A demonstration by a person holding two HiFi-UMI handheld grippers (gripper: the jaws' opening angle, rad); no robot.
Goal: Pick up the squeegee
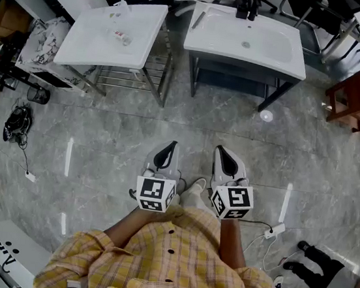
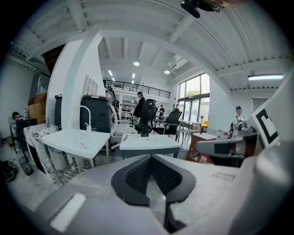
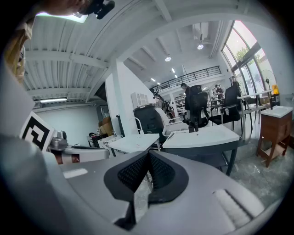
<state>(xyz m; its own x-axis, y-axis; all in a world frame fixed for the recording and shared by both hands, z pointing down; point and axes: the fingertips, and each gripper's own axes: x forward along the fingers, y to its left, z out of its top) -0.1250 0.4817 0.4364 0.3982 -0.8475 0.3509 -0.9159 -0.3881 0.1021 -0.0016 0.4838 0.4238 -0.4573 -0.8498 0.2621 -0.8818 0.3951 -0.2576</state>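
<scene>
A slim grey bar-shaped tool, most likely the squeegee, lies along the left edge of the white rectangular ceramic sink top, near its rear left corner. It is too small to make out blade from handle. It lies flat and clear of the bowl, so its long side is probably free to be taken from the front. The sink top sits on a dark metal frame. Just beside it to the left stands a second white basin on a chrome wire rack.

Well apart from both, over the grey stone-tile floor, the left gripper and the right gripper are held side by side close to the person's yellow checked shirt. Both point forward toward the sinks and slightly down. On each, the black ribbed pads are pressed together with nothing between them. I judge this a carrying posture: the approach is not yet begun, and the jaws must part before reaching the tool.
</scene>
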